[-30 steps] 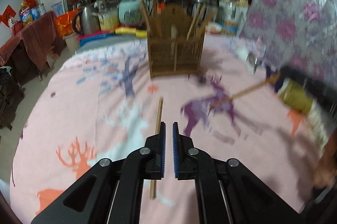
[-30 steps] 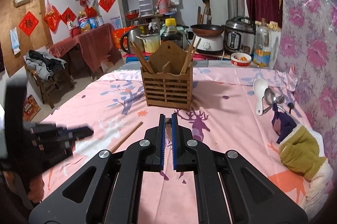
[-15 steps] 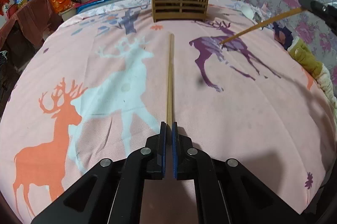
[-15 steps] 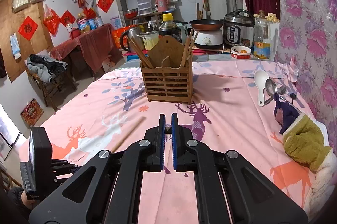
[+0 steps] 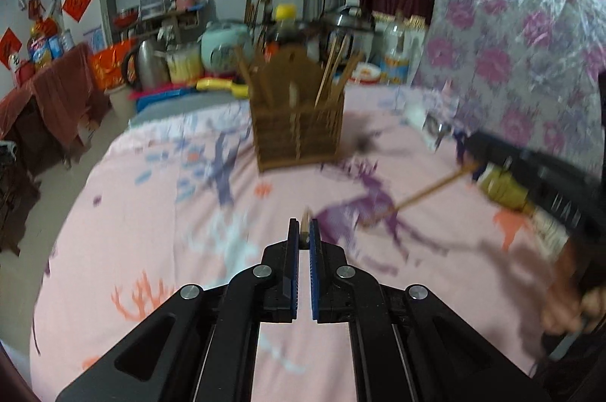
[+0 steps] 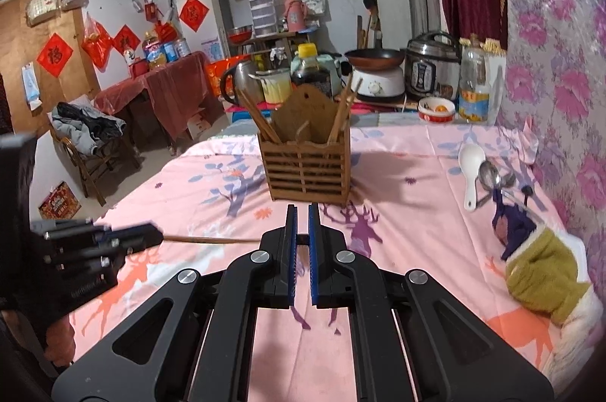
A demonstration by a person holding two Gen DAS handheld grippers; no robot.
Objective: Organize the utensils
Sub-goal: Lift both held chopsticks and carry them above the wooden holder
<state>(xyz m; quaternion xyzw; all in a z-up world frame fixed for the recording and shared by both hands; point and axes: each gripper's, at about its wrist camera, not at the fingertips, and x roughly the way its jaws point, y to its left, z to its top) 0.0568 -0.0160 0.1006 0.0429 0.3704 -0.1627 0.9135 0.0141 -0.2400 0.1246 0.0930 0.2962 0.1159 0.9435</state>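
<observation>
- You have two chopsticks in hand, one point(image 5: 304, 226) per tool, another point(image 5: 428, 192) opposite.
- One wooden holder point(image 6: 307, 162) (several chopsticks inside, uncountable).
- Two spoons: one white point(image 6: 470, 167), one metal point(image 6: 489, 175).
</observation>
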